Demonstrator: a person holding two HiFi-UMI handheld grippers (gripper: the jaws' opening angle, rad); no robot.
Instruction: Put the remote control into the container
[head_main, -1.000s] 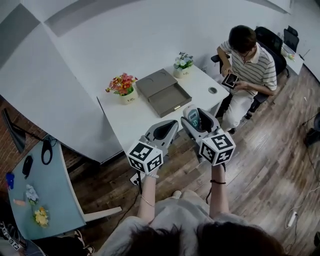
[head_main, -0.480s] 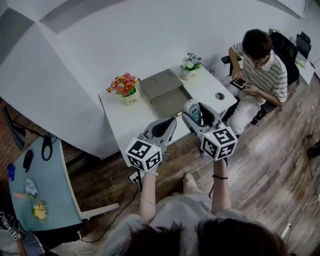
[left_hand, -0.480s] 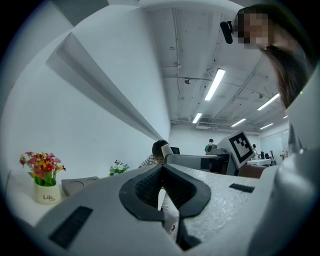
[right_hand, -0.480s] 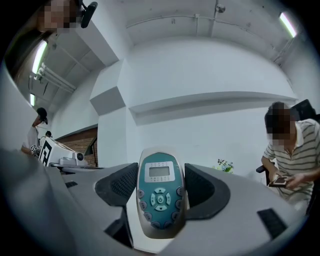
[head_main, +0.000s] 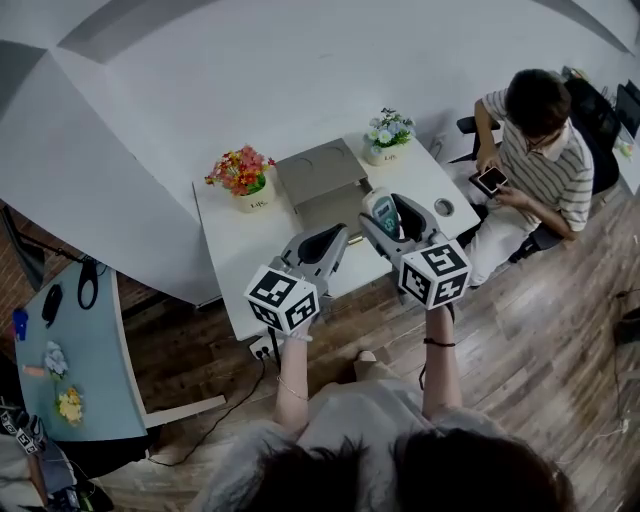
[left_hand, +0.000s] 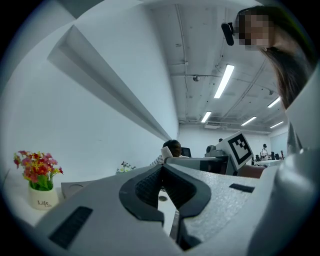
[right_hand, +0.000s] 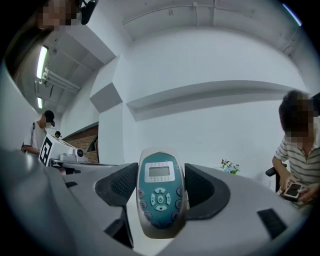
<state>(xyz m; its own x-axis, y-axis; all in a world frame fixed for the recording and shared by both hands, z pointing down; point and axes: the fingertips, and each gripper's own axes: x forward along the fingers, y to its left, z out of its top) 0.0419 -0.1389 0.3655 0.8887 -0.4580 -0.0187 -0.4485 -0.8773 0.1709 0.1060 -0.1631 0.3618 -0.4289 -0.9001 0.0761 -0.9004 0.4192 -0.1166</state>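
A grey and teal remote control (head_main: 381, 213) (right_hand: 159, 195) with a small screen stands upright between the pads of my right gripper (head_main: 386, 206) (right_hand: 160, 171), which is shut on it. It hangs over the front of the white table (head_main: 255, 245), just right of the open drawer (head_main: 335, 207) of the grey container (head_main: 320, 172) (left_hand: 75, 189). My left gripper (head_main: 333, 238) (left_hand: 162, 167) is beside it on the left, over the table's front edge, jaws shut with nothing between them.
A pot of red flowers (head_main: 240, 175) (left_hand: 39, 175) stands left of the container, a pot of pale flowers (head_main: 388, 130) (right_hand: 227, 166) to its right. A seated person (head_main: 540, 150) holds a phone at the table's right end. A teal side table (head_main: 60, 340) stands far left.
Both grippers have come closer to the table. The right one, still holding the remote, has gone from the table's front edge to beside the open drawer.
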